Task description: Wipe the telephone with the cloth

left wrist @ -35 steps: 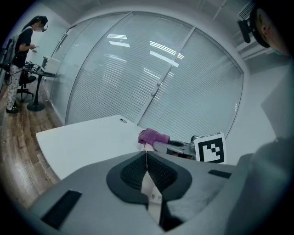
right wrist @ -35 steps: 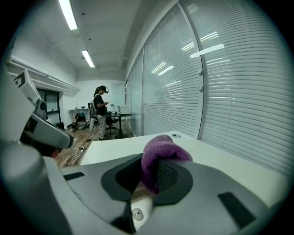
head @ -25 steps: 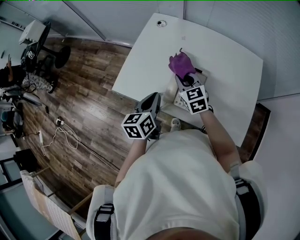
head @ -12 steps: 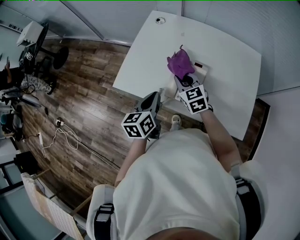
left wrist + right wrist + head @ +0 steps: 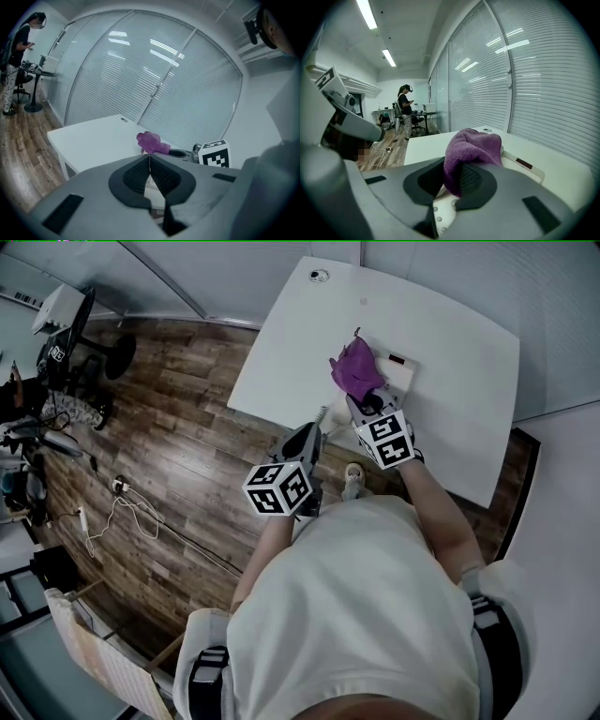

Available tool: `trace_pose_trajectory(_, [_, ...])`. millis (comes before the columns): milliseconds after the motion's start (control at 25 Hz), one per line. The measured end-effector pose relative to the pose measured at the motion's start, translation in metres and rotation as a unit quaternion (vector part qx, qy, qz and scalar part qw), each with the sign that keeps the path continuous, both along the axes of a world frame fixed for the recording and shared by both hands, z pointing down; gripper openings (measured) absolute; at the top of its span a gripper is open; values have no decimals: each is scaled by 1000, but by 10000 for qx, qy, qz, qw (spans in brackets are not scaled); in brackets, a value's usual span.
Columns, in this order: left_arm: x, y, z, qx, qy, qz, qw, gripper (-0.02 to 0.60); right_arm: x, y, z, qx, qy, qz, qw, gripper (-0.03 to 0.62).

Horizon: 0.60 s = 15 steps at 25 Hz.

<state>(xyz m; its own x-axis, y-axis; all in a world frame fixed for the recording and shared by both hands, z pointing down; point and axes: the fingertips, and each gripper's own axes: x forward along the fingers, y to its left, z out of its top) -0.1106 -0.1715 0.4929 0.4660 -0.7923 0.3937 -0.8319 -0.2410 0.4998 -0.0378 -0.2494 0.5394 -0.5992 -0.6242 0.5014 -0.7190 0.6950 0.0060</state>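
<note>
Purple cloth (image 5: 473,147) in R gripper (image 5: 453,174), over phone (image 5: 521,165)

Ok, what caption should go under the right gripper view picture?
A purple cloth, pinched in the right claw, sits over the white telephone on the table.

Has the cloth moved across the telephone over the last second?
Yes: the cloth has slid left, toward the table's near edge, baring more of the telephone's right end.
</note>
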Motion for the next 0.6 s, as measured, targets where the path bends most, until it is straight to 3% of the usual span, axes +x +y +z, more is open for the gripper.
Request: trace_pose_trajectory(600, [-10, 21, -3, -12, -18, 94, 10000, 21, -12, 35, 16, -233, 89, 6, 9997, 63])
